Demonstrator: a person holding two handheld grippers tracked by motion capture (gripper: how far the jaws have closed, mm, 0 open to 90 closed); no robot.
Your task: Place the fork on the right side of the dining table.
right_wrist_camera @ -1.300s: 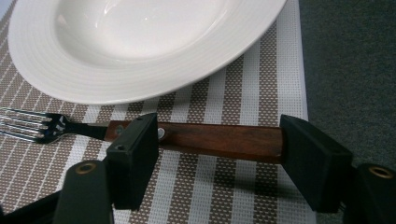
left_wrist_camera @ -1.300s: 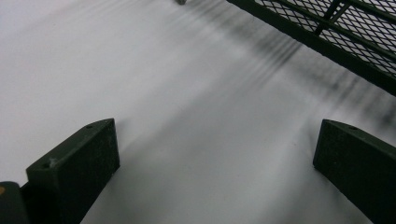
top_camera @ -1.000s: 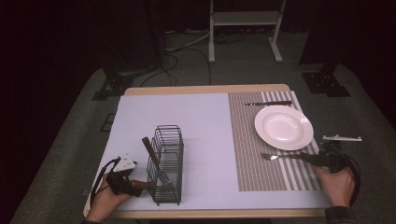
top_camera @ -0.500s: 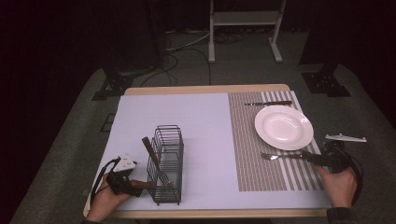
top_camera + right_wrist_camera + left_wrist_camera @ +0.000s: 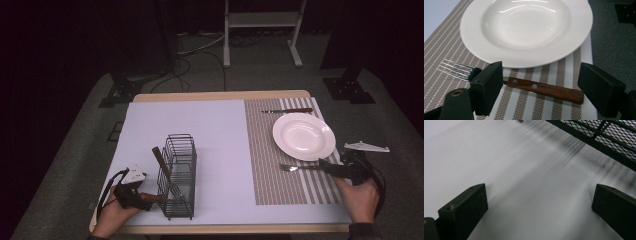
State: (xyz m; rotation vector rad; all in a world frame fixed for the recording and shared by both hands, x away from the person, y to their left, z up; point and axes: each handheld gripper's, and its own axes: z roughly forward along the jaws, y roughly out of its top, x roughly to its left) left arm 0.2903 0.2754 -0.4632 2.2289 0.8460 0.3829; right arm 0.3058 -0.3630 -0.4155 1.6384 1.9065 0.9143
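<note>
Right tool (image 5: 539, 86) wide open, straddling fork (image 5: 524, 83) handle; fork's long axis runs left-right, just near of plate (image 5: 526, 27).

The tabletop (image 5: 220, 145) is evenly lit from overhead; the surroundings fall into darkness. The plate (image 5: 526, 27) carries small glare streaks. The basket (image 5: 599, 135) casts soft, streaked shadows. The left gripper view is slightly blurred.
</note>
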